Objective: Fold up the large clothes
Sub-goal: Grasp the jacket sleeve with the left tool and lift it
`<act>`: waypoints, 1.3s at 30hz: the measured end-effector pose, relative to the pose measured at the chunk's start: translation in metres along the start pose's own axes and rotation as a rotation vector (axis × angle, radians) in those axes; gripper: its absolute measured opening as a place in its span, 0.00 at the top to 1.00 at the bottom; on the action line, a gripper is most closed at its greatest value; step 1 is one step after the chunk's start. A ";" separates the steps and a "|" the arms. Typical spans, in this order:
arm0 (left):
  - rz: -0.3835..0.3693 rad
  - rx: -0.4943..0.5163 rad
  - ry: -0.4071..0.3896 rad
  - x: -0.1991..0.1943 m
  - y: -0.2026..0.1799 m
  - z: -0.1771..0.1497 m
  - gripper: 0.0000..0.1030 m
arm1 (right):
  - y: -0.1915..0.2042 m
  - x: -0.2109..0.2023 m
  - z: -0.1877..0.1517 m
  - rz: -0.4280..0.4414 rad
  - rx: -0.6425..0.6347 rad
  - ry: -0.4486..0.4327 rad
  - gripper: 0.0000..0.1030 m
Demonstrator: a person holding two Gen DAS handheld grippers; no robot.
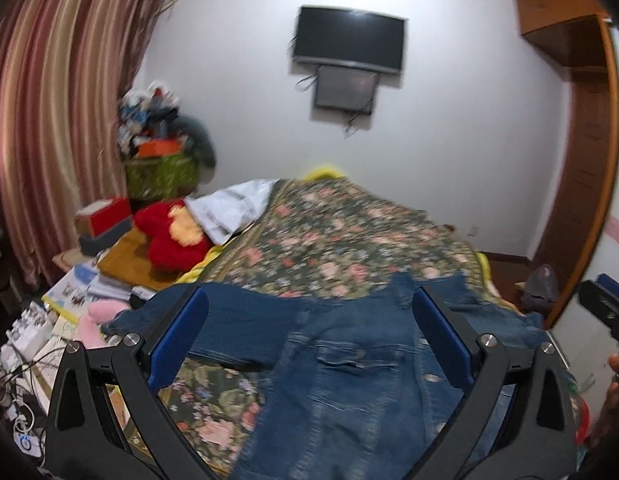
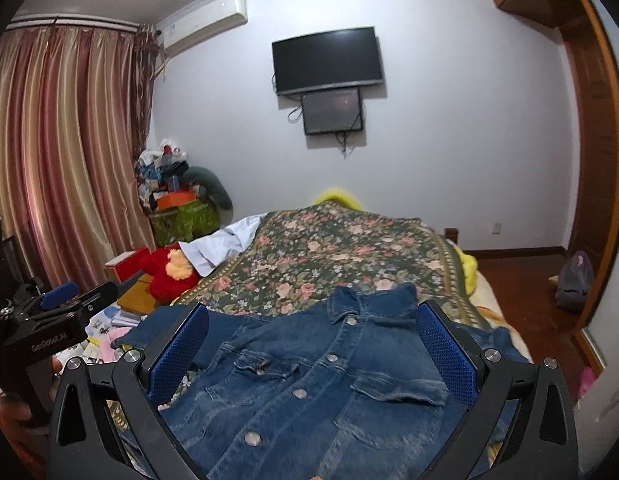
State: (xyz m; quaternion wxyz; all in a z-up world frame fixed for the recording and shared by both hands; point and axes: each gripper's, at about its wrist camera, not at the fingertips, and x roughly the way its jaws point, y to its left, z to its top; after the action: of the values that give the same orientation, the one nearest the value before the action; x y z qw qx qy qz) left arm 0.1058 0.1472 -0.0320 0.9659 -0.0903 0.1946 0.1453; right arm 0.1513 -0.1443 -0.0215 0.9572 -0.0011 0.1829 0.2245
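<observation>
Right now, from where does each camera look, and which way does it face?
Left wrist: sits behind the open left gripper, faces along the bed toward the wall TV; the right gripper shows at its right edge.
Right wrist: behind the open right gripper, same direction; the left gripper shows at its left.
Shared: denim jacket, bed, TV.

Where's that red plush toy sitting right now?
The red plush toy lies left of the bed, against the floral bedspread, just below a white cloth and beside a red box.
</observation>
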 end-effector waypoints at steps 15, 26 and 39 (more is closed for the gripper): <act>0.249 -0.298 0.378 0.158 0.165 -0.057 0.00 | 0.042 0.220 -0.005 0.018 -0.197 0.342 0.00; 0.082 -0.640 0.570 0.211 0.237 -0.113 0.19 | 0.067 0.353 -0.081 0.162 -0.196 0.793 0.00; 0.068 -0.842 0.492 0.246 0.288 -0.115 0.49 | 0.088 0.390 -0.125 0.172 -0.240 0.980 0.00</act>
State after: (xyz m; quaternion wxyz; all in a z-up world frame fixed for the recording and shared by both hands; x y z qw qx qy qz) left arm 0.1919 0.4526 -0.2691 0.7654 -0.4985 0.3444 0.2171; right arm 0.3946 0.0916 -0.2681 0.7302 -0.2011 0.5825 0.2951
